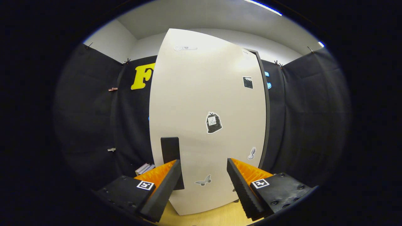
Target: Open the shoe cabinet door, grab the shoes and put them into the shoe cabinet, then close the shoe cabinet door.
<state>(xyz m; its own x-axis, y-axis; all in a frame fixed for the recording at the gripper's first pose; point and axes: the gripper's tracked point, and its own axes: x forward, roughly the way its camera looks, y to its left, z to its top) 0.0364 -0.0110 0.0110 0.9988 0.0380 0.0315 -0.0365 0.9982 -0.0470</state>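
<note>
White shoe cabinet door [204,103] shut, dark handle [170,150] beyond left finger, gripper [203,182] spread wide, holding nothing, stickers on panel.

The shoe cabinet door [201,103] is cream white, edged by a dark grey frame [266,106]. Its handle [171,153] is plain black. Stickers dot the door: a black bag sticker [213,122], a black-and-white clapperboard sticker [247,82] and a pale grey butterfly sticker [203,180]. The floor [216,216] beneath is light wood-grain.
</note>
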